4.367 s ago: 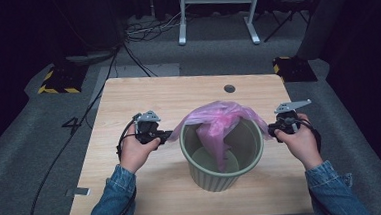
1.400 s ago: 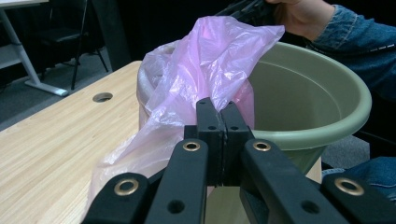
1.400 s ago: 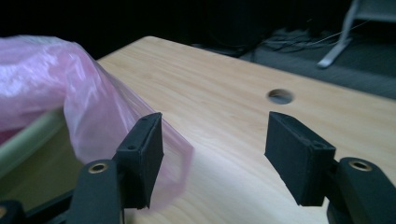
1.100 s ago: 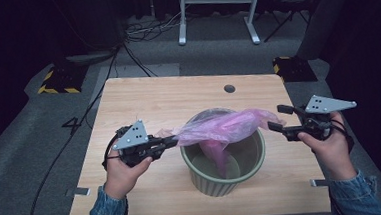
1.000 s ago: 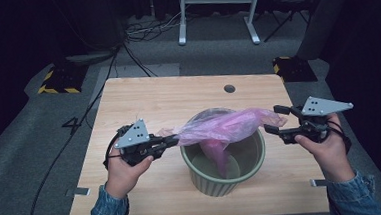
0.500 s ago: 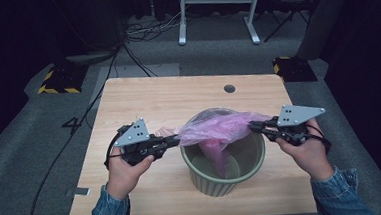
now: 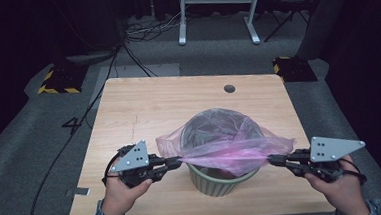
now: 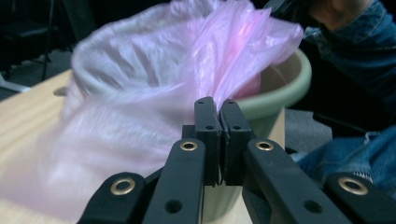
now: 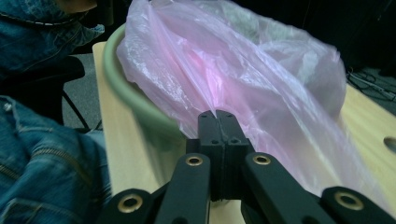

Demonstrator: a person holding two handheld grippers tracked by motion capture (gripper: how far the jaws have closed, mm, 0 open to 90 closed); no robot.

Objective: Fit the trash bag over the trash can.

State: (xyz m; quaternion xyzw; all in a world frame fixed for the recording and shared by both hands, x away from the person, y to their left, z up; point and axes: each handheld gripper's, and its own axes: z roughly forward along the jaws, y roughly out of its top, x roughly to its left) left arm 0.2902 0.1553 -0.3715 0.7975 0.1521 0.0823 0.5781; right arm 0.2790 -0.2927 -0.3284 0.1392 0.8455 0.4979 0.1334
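Pink bag [image 7: 231,147] lies stretched over green bin [image 7: 223,178] at bench [image 7: 143,105] centre; left gripper [image 7: 174,162] and right gripper [image 7: 276,159] each have fingers closed on its near rim; advise pulling evenly outward, then down over the lip, avoiding tears.

Black "4" on floor [image 7: 72,125] left of table [image 7: 143,105]

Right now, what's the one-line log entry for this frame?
left gripper: shut on bag | right gripper: shut on bag | bag: pink, stretched across bin | bin: green, upright on table
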